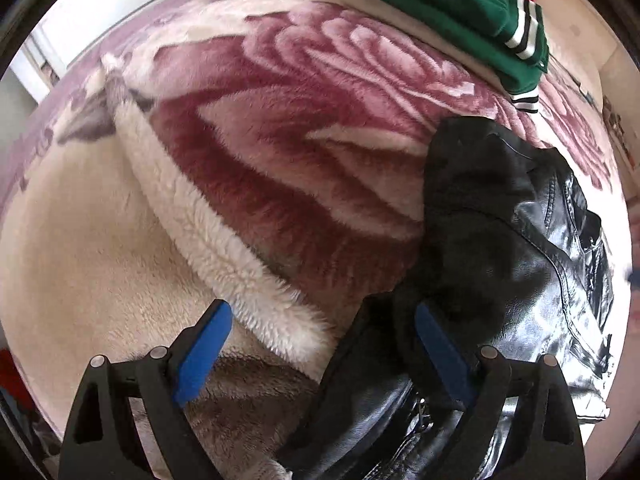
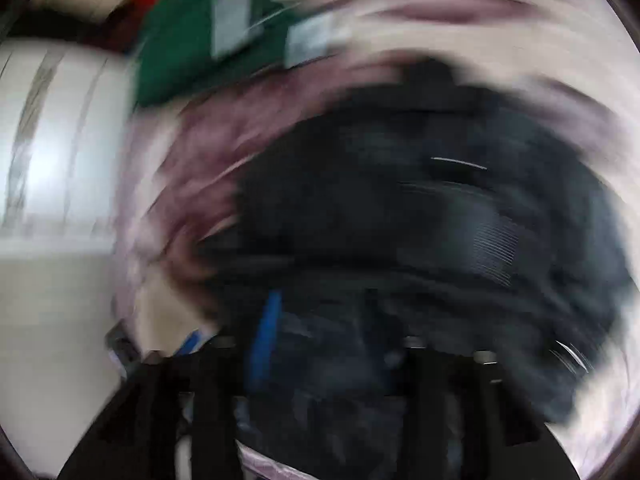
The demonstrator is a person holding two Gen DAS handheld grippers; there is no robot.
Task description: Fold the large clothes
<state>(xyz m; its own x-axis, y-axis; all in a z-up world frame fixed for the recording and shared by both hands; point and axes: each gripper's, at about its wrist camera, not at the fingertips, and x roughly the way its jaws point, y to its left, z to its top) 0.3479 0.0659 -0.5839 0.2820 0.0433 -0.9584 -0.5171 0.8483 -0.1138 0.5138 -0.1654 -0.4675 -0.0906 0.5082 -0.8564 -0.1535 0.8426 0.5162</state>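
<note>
While a black leather jacket (image 1: 520, 240) sprawls on the rose-patterned bed (image 1: 300, 140), the left claw (image 1: 320, 344) gapes empty above its near hem, poised to grasp; the right claw (image 2: 332, 344) is too blurred to read.

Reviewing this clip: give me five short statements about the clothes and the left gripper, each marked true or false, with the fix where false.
1. The left gripper is open. True.
2. The black jacket is neatly folded. False: it lies crumpled.
3. A green garment lies at the far side of the blanket. True.
4. The green garment has yellow stripes. False: they are black and white.
5. The blanket is plain grey. False: it bears a large rose pattern in pink and maroon.
</note>
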